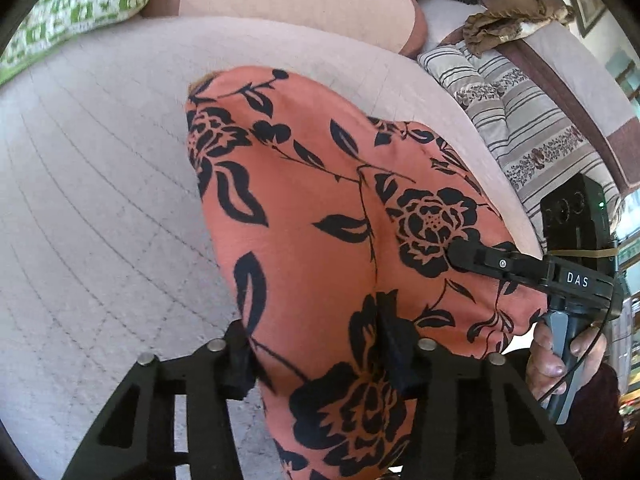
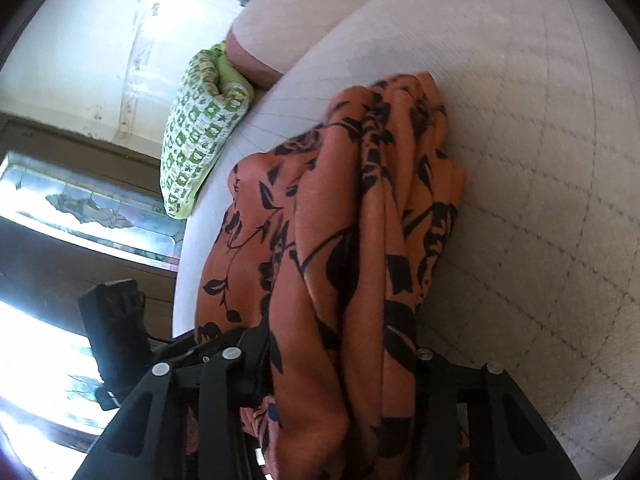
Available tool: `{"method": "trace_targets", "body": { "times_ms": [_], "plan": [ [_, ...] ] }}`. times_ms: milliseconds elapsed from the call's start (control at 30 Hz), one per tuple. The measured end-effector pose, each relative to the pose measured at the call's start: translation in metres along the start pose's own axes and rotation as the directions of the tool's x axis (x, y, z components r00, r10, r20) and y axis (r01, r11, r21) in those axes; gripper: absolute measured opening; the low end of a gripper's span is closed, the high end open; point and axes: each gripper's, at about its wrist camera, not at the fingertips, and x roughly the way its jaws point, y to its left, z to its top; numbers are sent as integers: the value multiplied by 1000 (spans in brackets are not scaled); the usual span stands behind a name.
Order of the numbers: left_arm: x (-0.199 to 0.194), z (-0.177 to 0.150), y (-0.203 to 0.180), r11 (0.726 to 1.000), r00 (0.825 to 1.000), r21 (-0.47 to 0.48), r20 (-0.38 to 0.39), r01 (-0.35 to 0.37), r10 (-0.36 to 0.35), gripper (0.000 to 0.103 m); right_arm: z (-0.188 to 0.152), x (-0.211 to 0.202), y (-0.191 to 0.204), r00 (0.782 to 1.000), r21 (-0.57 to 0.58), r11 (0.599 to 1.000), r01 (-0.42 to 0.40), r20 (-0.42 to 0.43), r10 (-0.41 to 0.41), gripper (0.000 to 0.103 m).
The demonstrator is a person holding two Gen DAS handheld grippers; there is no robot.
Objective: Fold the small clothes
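An orange garment with a black flower print [image 1: 320, 200] lies spread over a pale quilted cover [image 1: 100, 200]. My left gripper [image 1: 320, 360] is at its near end, with the cloth filling the gap between the jaws and both pads against it. My right gripper [image 1: 464, 256] reaches in from the right onto the garment's right side, with a hand [image 1: 552, 360] on its handle. In the right wrist view the garment [image 2: 340, 220] is bunched into folds and runs between the fingers of my right gripper [image 2: 340, 360], which is shut on it.
A green and white patterned pillow [image 1: 80, 8] [image 2: 200, 128] lies at the cover's far edge. A striped cushion [image 1: 520, 120] and a crumpled brown cloth [image 1: 512, 16] lie to the right. The quilted cover [image 2: 540, 160] stretches out beside the garment.
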Motion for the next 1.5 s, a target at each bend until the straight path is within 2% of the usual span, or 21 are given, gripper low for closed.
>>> {"method": "trace_targets", "body": {
  "times_ms": [167,300,633,1000,1500],
  "plan": [
    [-16,-2,-10,995,996,56,35,-85,83,47,-4,-2,17,999,-57,998,29,26,-28,43],
    [-35,1,-10,989,988,62,74,-137,133,47,-10,-3,34,998,-128,991,41,47,-35,42],
    [-84,-2,4,968,956,39,169,-249,240,47,-17,-2,76,994,-224,975,-4,105,28,42],
    [-116,-7,41,953,930,-33,213,-300,300,47,-20,14,114,992,-264,964,-27,115,59,42],
    [-123,-9,70,946,928,-101,187,-308,322,47,-6,49,130,998,-274,962,-10,61,28,42]
  ]
}}
